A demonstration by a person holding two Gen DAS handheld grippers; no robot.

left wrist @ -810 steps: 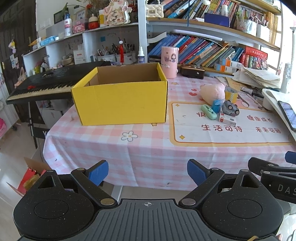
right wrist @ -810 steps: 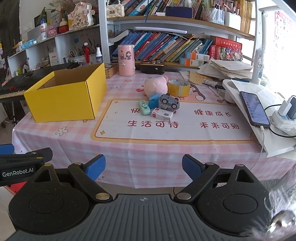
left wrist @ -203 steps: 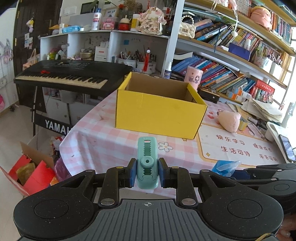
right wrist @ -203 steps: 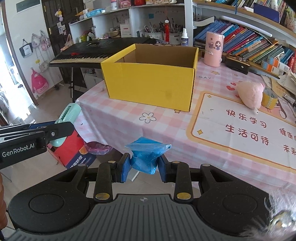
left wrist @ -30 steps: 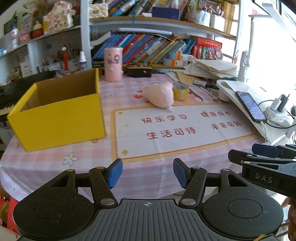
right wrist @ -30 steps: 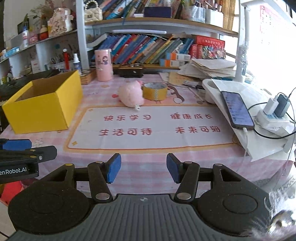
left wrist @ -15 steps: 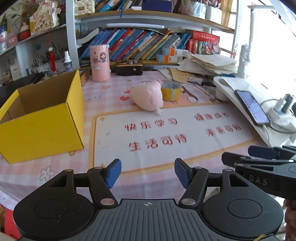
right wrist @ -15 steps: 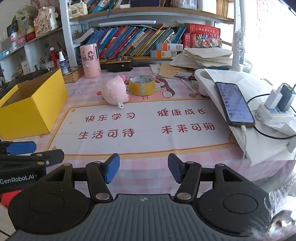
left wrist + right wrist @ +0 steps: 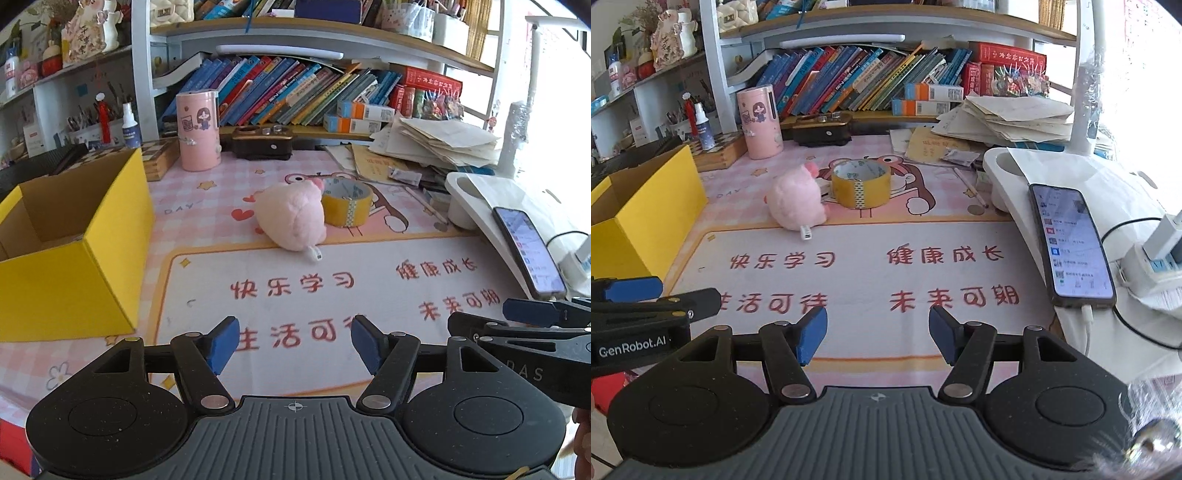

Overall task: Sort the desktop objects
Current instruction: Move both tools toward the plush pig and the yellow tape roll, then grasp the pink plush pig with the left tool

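Observation:
A pink plush pig (image 9: pixel 290 218) lies at the far edge of the white desk mat (image 9: pixel 332 295), touching a roll of yellow tape (image 9: pixel 345 206). Both also show in the right wrist view: the pig (image 9: pixel 796 205) and the tape (image 9: pixel 860 182). An open yellow cardboard box (image 9: pixel 70 236) stands at the left, also seen in the right wrist view (image 9: pixel 639 206). My left gripper (image 9: pixel 294 343) is open and empty above the mat's near part. My right gripper (image 9: pixel 878 334) is open and empty, to the right of the left one.
A phone (image 9: pixel 1071 243) lies on a white stand (image 9: pixel 1015 162) at the right, with a charger and cables (image 9: pixel 1156 251). A pink cylinder (image 9: pixel 197 131), a dark case (image 9: pixel 262 142), stacked papers (image 9: pixel 439 146) and book shelves stand at the back. A keyboard lies left of the box.
Both grippers have moved forward over the table toward the pig and the tape, which look larger and closer. Both stay open and empty.

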